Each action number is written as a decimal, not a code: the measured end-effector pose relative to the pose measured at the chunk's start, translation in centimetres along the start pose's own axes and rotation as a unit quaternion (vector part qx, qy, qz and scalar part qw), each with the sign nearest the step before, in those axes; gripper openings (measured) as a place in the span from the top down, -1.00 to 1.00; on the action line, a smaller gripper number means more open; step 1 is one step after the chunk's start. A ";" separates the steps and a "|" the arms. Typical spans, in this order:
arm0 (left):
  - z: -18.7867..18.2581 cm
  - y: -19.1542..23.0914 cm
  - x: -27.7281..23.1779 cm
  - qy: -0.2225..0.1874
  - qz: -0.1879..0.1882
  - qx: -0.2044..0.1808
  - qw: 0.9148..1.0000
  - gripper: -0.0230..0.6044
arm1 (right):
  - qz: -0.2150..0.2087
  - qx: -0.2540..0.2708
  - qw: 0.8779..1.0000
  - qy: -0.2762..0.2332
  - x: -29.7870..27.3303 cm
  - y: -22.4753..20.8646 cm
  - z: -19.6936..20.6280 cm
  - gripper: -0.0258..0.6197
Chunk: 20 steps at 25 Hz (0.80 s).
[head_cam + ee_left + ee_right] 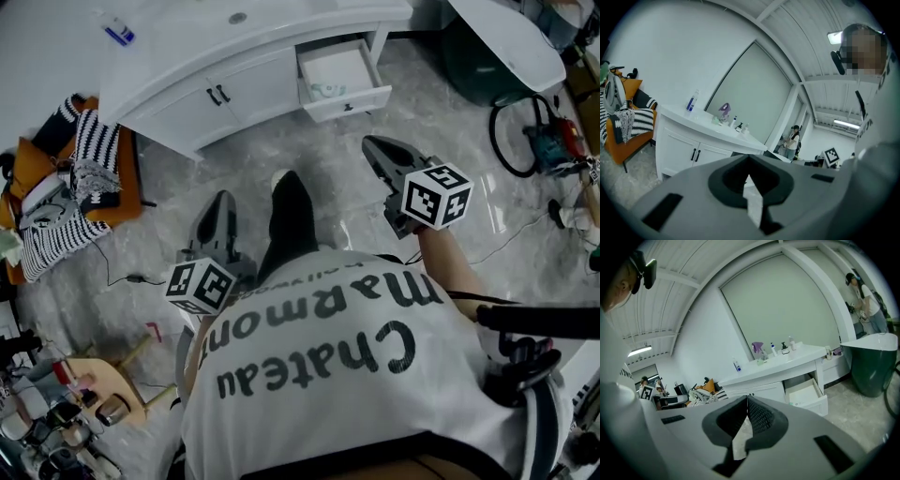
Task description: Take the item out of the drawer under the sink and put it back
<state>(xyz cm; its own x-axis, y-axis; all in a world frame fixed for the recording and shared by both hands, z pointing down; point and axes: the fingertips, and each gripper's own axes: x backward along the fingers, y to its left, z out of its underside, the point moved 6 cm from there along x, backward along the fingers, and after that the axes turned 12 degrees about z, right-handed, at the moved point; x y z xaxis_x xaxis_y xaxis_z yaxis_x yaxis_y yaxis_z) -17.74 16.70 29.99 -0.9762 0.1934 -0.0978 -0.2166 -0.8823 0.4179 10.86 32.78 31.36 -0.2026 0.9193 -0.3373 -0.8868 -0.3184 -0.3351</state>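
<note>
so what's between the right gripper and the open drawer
Only bare marble floor. The head view shows nothing else lying between the right gripper and the open drawer.

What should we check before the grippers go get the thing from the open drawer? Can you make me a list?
1. White drawer pulled open: ok.
2. Small pale item in sight inside the drawer: ok; what it is, cannot tell.
3. Left gripper empty: ok.
4. Right gripper empty: ok.
5. Jaws apart, ready to grab: not ok, both grippers are shut.
6. Grippers at the drawer: not ok, both are well short of it.
</note>
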 end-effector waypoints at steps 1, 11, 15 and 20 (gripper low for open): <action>0.2 0.3 -0.2 0.004 0.000 0.001 1.000 0.90 | 0.002 -0.003 1.000 0.001 -0.3 -0.1 0.0 0.89; -1.5 5.2 -5.9 0.038 0.018 0.016 0.999 0.90 | 0.024 -0.015 0.999 0.022 -5.9 -1.7 -1.5 0.89; -2.8 7.3 -9.6 0.049 0.031 0.009 0.998 0.90 | 0.033 -0.025 0.999 0.023 -8.9 -3.1 -2.2 0.89; -4.5 9.9 -13.8 0.071 0.066 0.005 0.995 0.90 | 0.050 -0.042 0.998 0.019 -12.4 -4.1 -4.2 0.89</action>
<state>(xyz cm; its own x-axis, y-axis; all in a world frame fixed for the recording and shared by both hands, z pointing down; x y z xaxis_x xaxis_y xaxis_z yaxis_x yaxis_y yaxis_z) -6.37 3.34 31.41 -0.9858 0.0123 -0.1674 -0.0865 -0.8920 0.4437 18.75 21.74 33.20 -0.2703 0.8731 -0.4058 -0.8247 -0.4275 -0.3703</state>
